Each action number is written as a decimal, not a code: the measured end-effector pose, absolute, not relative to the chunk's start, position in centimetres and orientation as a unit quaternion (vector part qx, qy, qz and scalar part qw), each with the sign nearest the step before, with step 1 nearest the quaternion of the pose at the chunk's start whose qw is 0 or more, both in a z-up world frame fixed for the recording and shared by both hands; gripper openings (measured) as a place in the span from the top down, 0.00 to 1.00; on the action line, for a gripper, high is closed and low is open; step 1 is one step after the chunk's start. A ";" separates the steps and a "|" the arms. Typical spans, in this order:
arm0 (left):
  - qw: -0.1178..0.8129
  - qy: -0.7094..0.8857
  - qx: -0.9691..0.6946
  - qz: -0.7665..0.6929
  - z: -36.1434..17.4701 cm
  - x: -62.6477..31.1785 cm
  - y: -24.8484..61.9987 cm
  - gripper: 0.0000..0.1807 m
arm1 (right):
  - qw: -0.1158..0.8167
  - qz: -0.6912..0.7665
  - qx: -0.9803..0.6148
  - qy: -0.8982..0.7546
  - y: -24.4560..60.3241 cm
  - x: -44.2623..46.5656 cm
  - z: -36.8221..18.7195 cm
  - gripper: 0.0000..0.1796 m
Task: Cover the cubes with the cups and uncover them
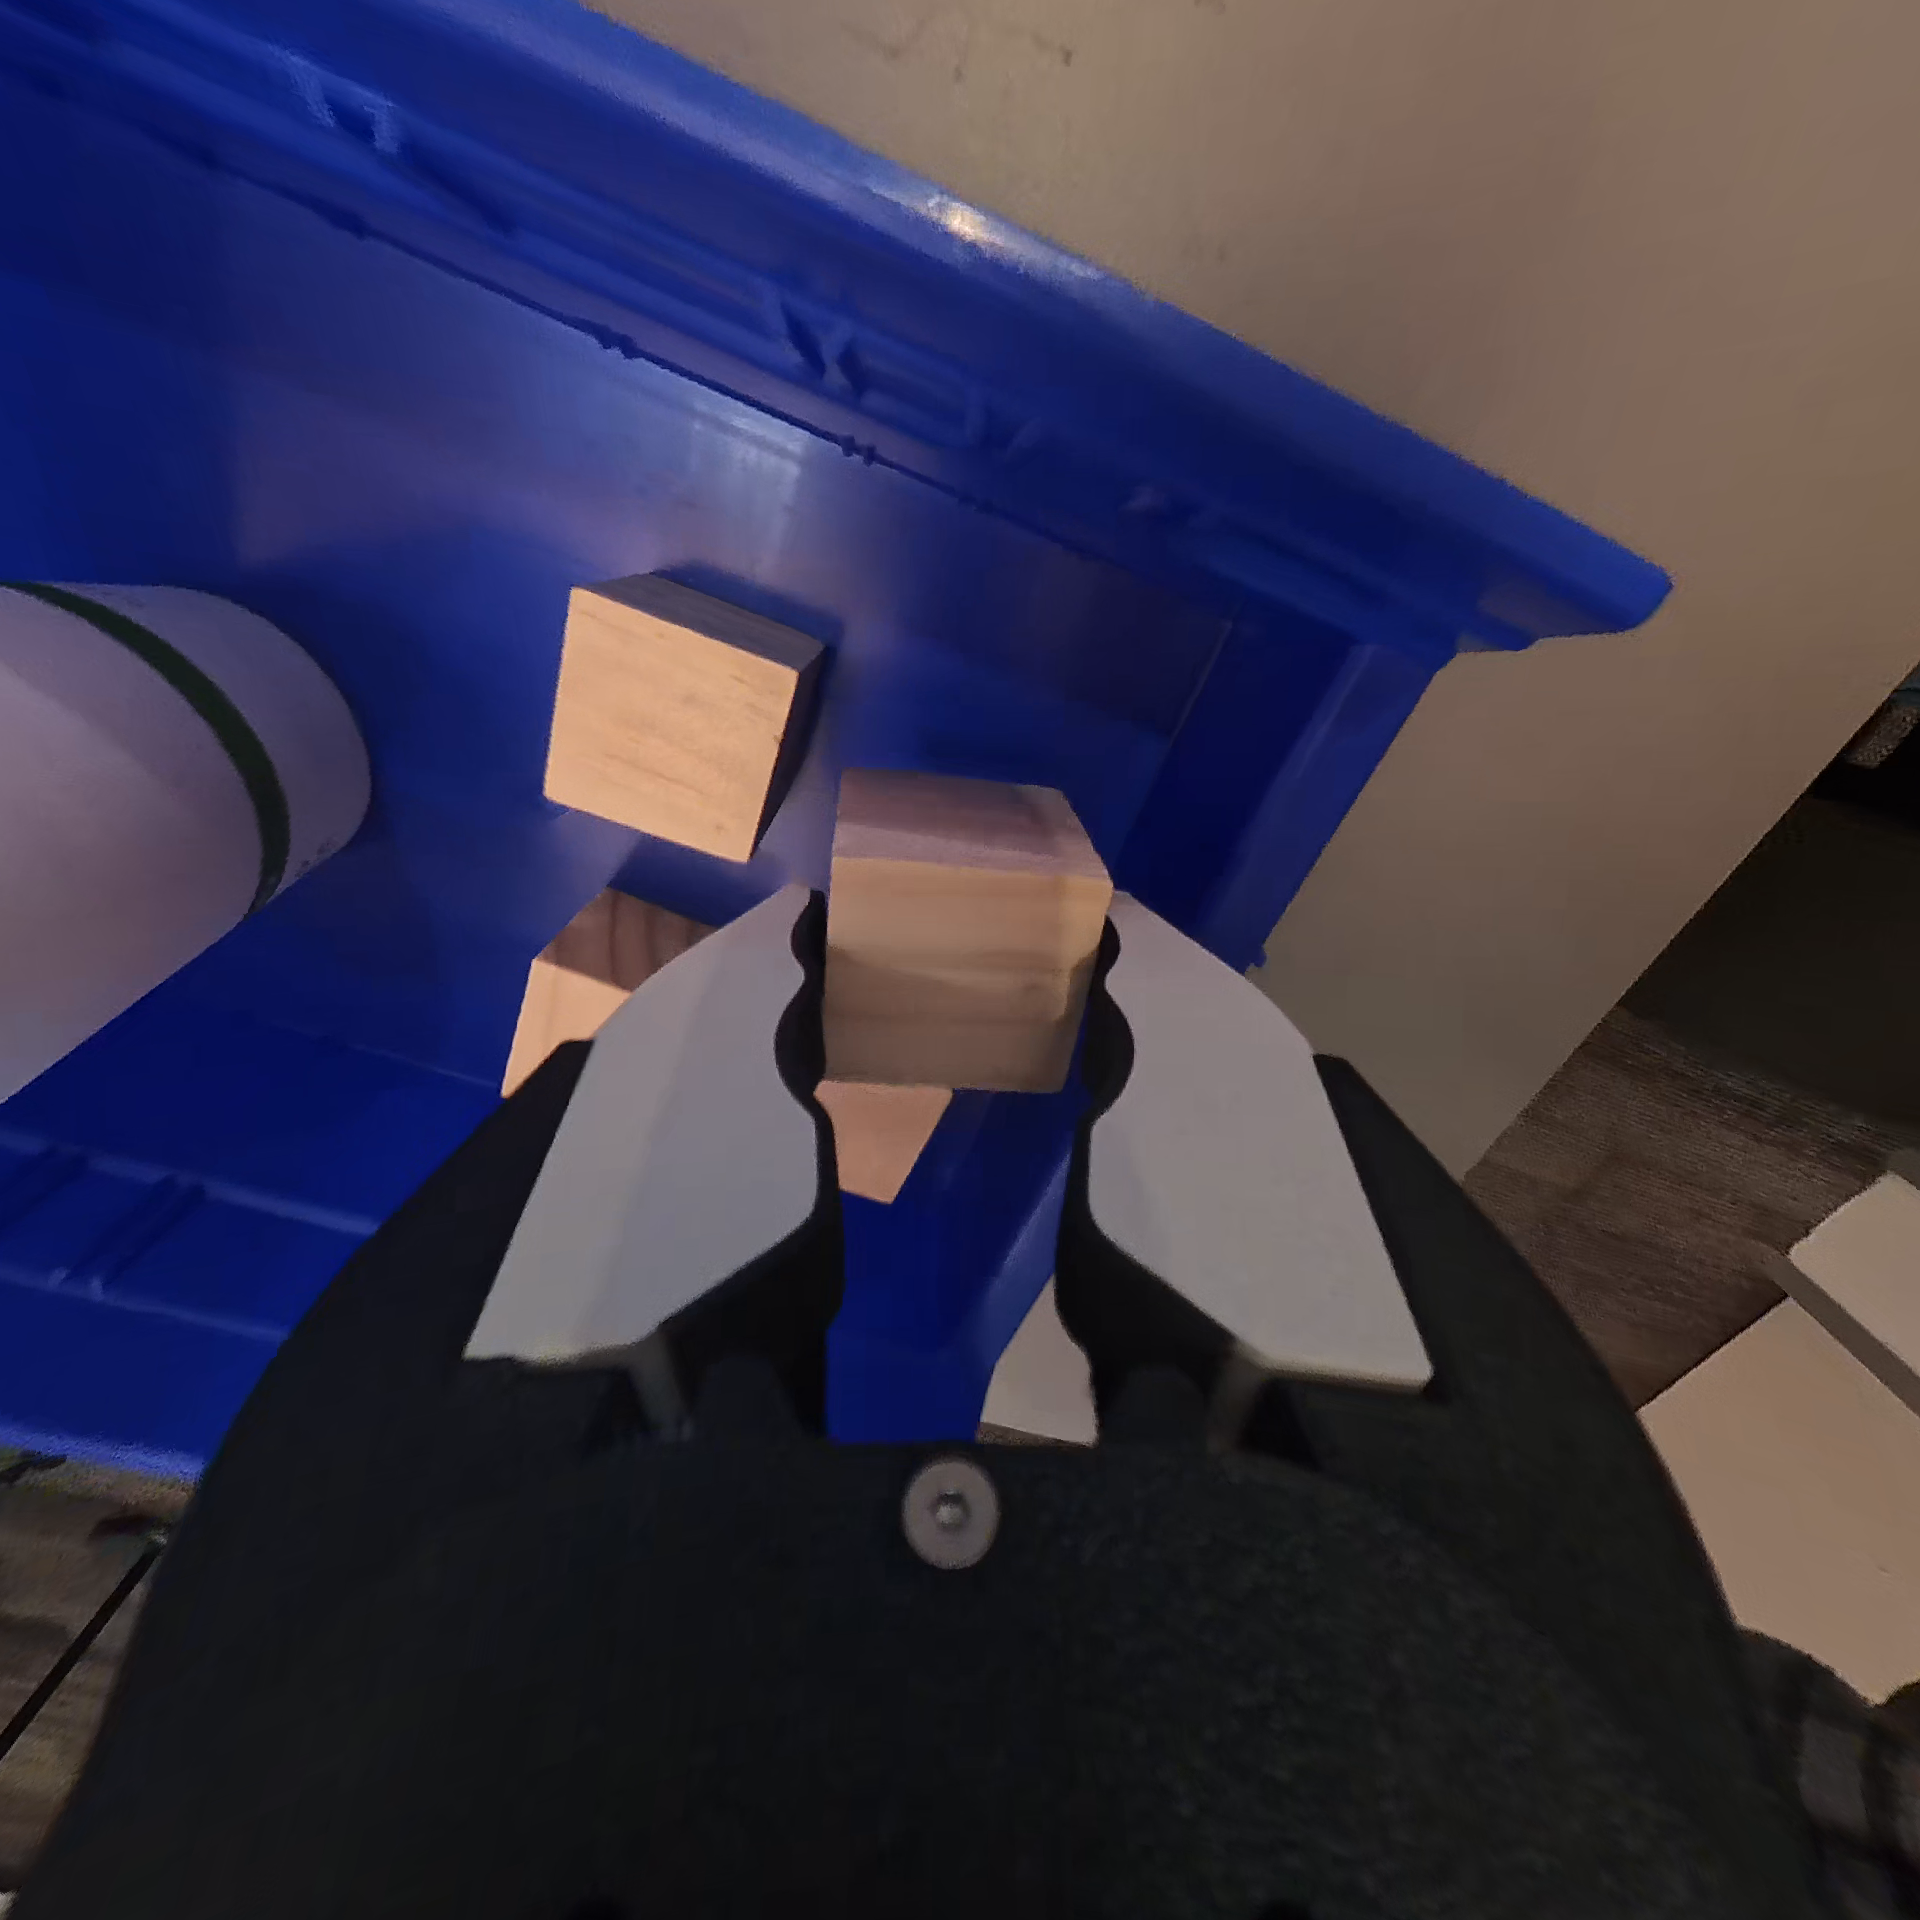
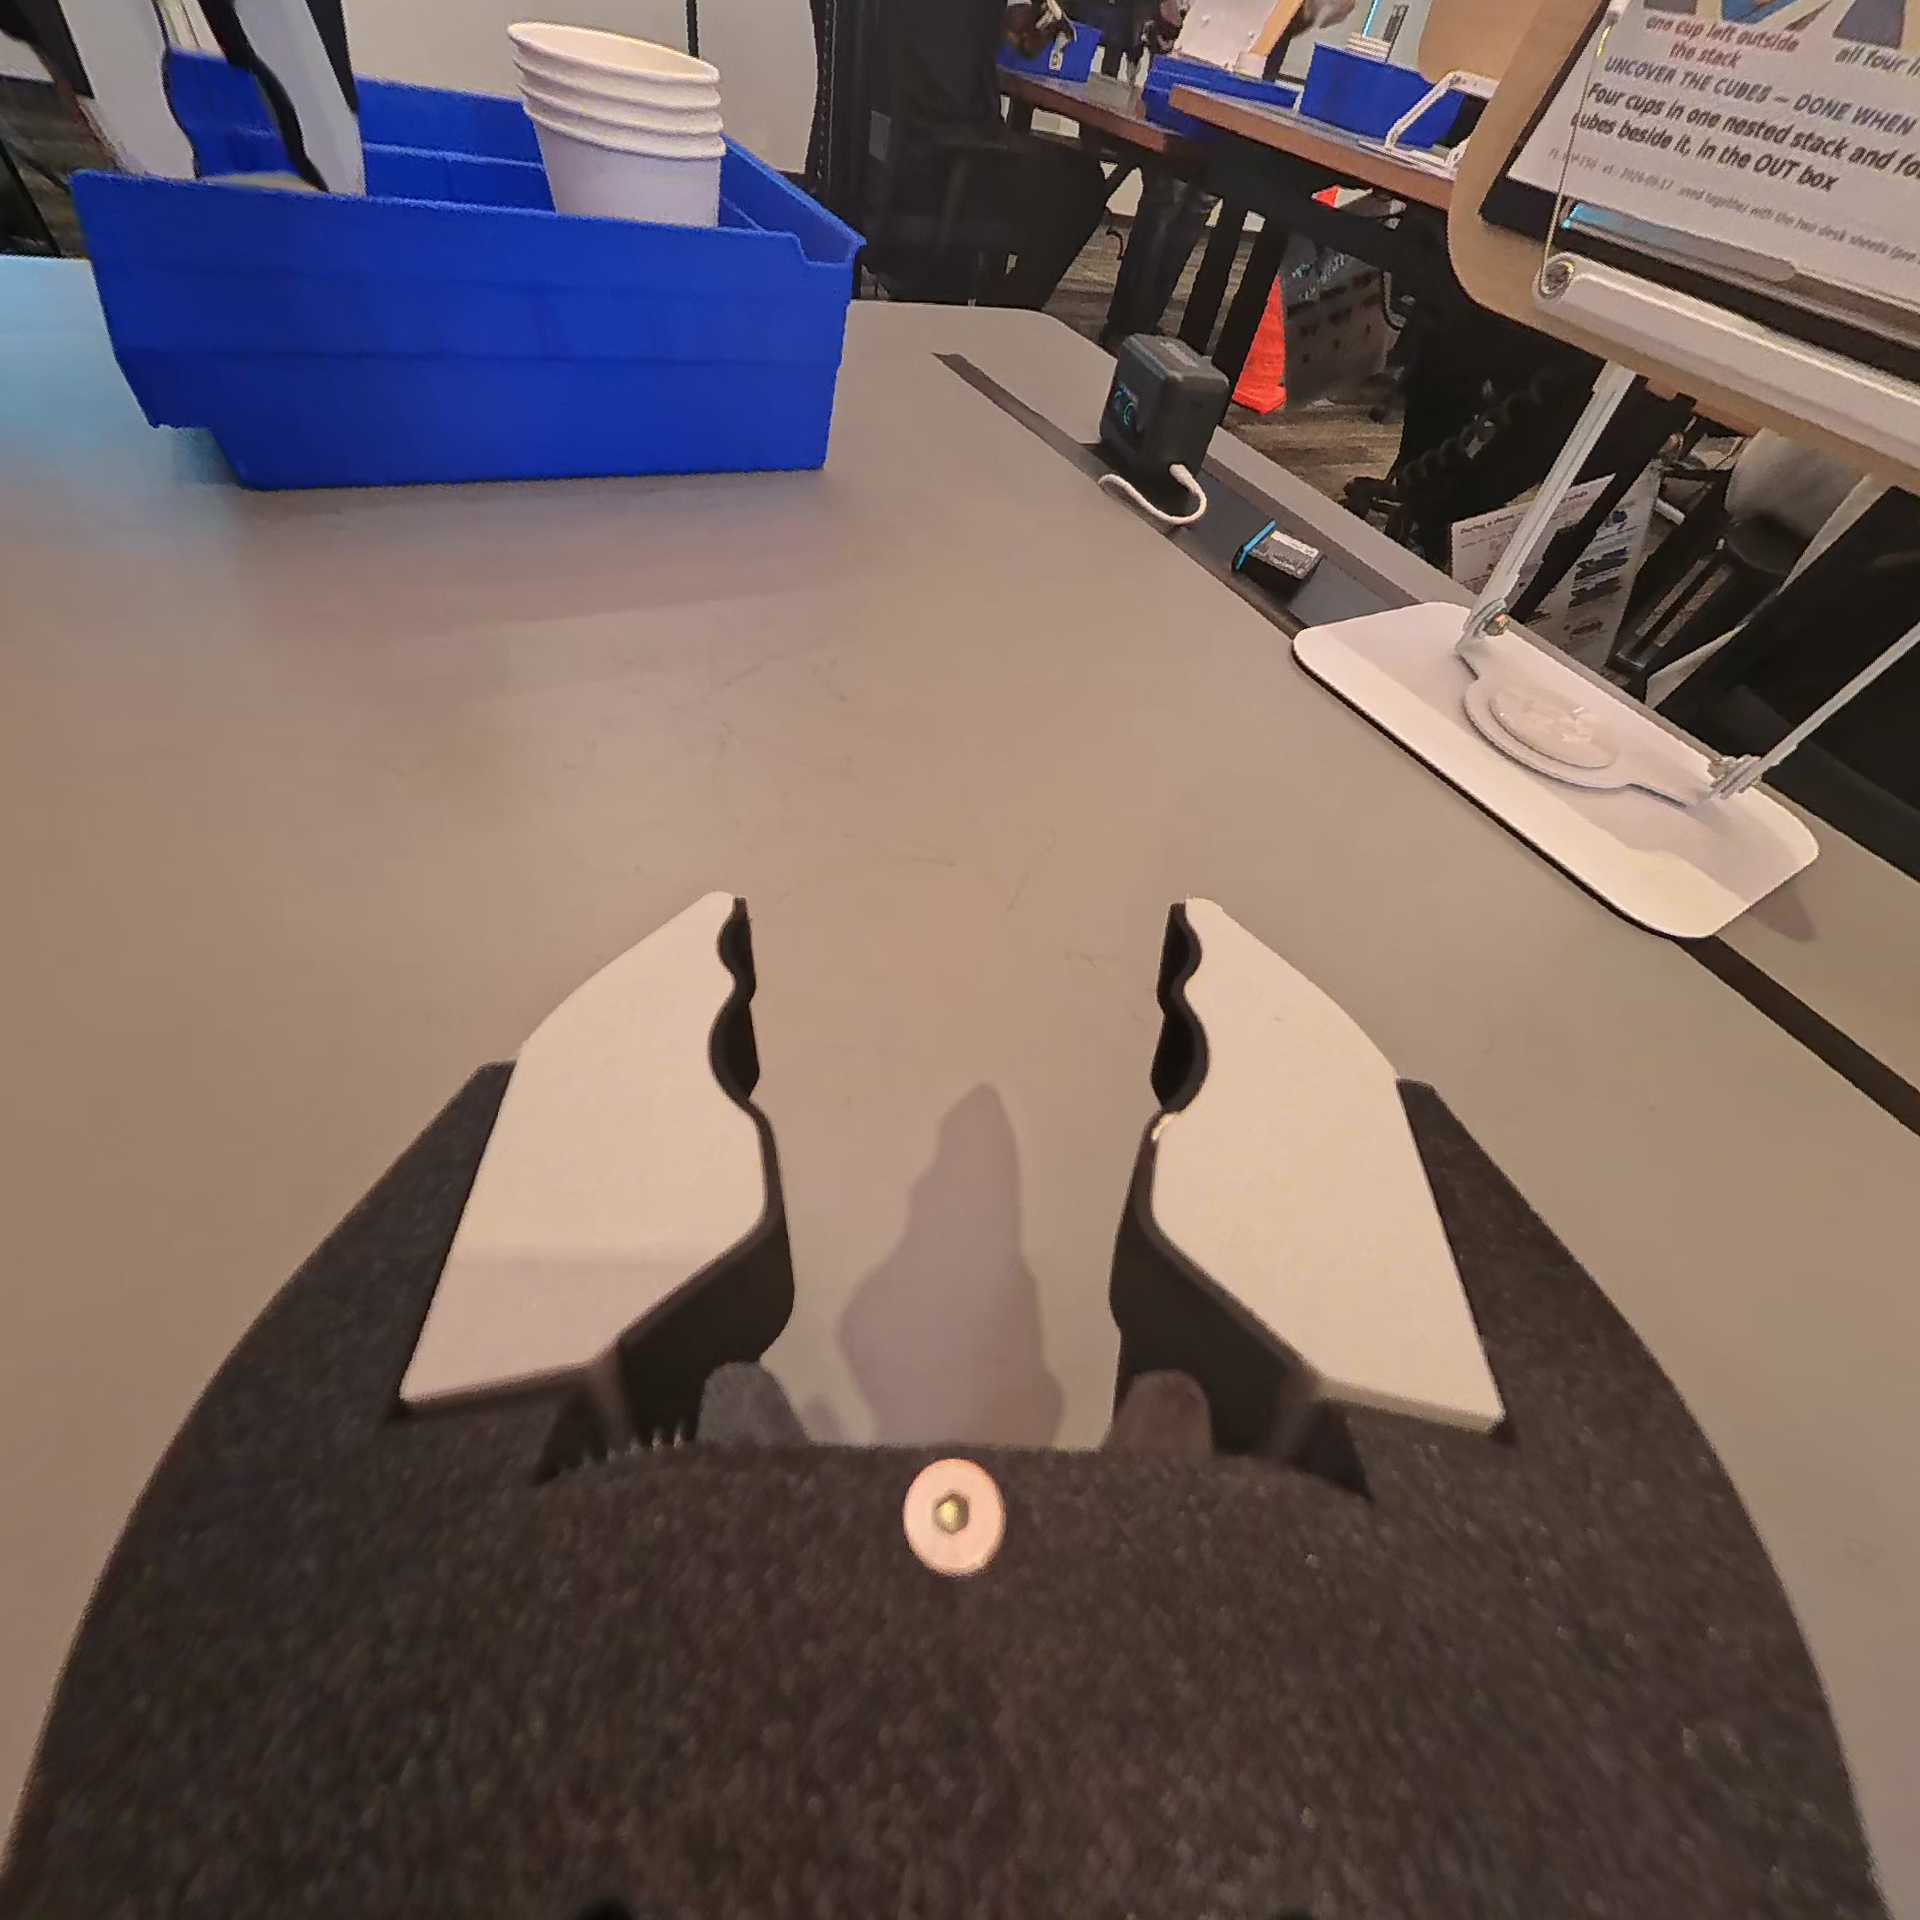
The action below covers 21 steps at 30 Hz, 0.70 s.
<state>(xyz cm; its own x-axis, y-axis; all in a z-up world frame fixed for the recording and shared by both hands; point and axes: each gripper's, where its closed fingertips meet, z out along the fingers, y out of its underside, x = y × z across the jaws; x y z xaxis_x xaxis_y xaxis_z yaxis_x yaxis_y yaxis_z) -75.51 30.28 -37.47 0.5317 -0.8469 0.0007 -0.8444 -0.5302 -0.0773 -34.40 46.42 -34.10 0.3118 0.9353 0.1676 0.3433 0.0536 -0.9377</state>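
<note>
**Wooden cube clamped over the blue bin**

Wooden and pale, a small cube (image 1: 961, 961) sits pinched between the two white-faced fingers of the left gripper (image 1: 956, 935), whose black ridged pads press against its opposite sides. The held cube hangs over the inside of a blue plastic bin (image 1: 364, 447), near one of the bin's corners. Three more light wooden cubes show inside the bin: one (image 1: 681, 717) lies on the floor just beyond the left finger, a second (image 1: 582, 977) is partly hidden behind that finger, and a third (image 1: 883, 1138) peeks out under the held cube. A white paper cup with a dark green band (image 1: 177, 758) lies at the left edge of the left wrist view, its end toward the cubes.

The right gripper (image 2: 956, 997) hovers low over a grey tabletop (image 2: 520, 675) with its fingers spread wide and nothing between them. Farther across the table stands the blue bin (image 2: 468, 322), holding a nested stack of white paper cups (image 2: 623, 125). To the right, a small black device with a white cable (image 2: 1158, 405) rests on the table, and a white stand with a flat base (image 2: 1558, 769) carries a printed sheet.
</note>
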 end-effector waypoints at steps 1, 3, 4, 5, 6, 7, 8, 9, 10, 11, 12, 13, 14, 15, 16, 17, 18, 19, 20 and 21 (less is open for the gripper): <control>0.035 0.481 -0.876 -0.016 -37.2 -75.6 30.3 0.75 | 0.516 0.288 -0.624 -0.511 46.4 -34.4 -34.0 0.59; 0.038 0.475 -0.879 -0.010 -36.7 -75.7 30.3 0.75 | 0.517 0.289 -0.623 -0.511 46.4 -34.4 -33.9 0.59; 0.040 0.472 -0.881 -0.007 -36.5 -75.8 30.4 0.74 | 0.517 0.289 -0.623 -0.511 46.3 -34.4 -33.9 0.59; 0.041 0.469 -0.882 -0.004 -36.3 -75.9 30.4 0.74 | 0.517 0.290 -0.623 -0.511 46.3 -34.4 -33.9 0.59; 0.042 0.467 -0.883 -0.001 -36.1 -76.0 30.4 0.74 | 0.517 0.290 -0.623 -0.511 46.3 -34.4 -33.9 0.59; 0.044 0.466 -0.884 0.001 -35.9 -76.0 30.4 0.74 | 0.517 0.291 -0.623 -0.510 46.3 -34.4 -33.8 0.59; 0.045 0.464 -0.884 0.003 -35.7 -76.1 30.4 0.74 | 0.517 0.291 -0.623 -0.510 46.3 -34.4 -33.9 0.59; 0.045 0.463 -0.885 0.005 -35.5 -76.2 30.4 0.74 | 0.517 0.291 -0.623 -0.510 46.3 -34.4 -33.8 0.59; 0.047 0.462 -0.885 0.007 -35.3 -76.2 30.4 0.74 | 0.517 0.292 -0.623 -0.509 46.3 -34.4 -33.8 0.59; 0.049 0.462 -0.886 0.008 -35.0 -76.2 30.5 0.74 | 0.517 0.293 -0.623 -0.509 46.4 -34.3 -33.8 0.59; 0.051 0.461 -0.886 0.008 -34.8 -76.2 30.5 0.74 | 0.518 0.294 -0.622 -0.508 46.3 -34.3 -33.8 0.59; 0.054 0.460 -0.886 0.010 -34.4 -76.3 30.6 0.74 | 0.517 0.295 -0.622 -0.508 46.3 -34.3 -33.8 0.59; 0.056 0.459 -0.887 0.013 -34.1 -76.4 30.6 0.74 | 0.517 0.296 -0.622 -0.508 46.3 -34.3 -33.7 0.59; 0.058 0.458 -0.887 0.015 -33.7 -76.5 30.7 0.74 | 0.517 0.296 -0.622 -0.508 46.3 -34.3 -33.7 0.59; 0.061 0.458 -0.887 0.017 -33.2 -76.5 30.8 0.74 | 0.517 0.296 -0.622 -0.508 46.3 -34.3 -33.7 0.59; 0.063 0.458 -0.887 0.020 -32.7 -76.6 30.9 0.74 | 0.517 0.297 -0.622 -0.507 46.3 -34.3 -33.7 0.59; 0.066 0.458 -0.886 0.023 -32.2 -76.6 31.0 0.74 | 0.517 0.297 -0.622 -0.507 46.4 -34.3 -33.7 0.59; 0.070 0.458 -0.886 0.027 -31.5 -76.6 31.2 0.74 | 0.517 0.298 -0.622 -0.507 46.4 -34.3 -33.7 0.59; 0.077 0.458 -0.885 0.031 -30.8 -76.6 31.5 0.74 | 0.516 0.299 -0.622 -0.507 46.4 -34.3 -33.7 0.59; 0.084 0.459 -0.884 0.035 -29.9 -76.4 31.8 0.74 | 0.516 0.300 -0.622 -0.507 46.4 -34.3 -33.7 0.59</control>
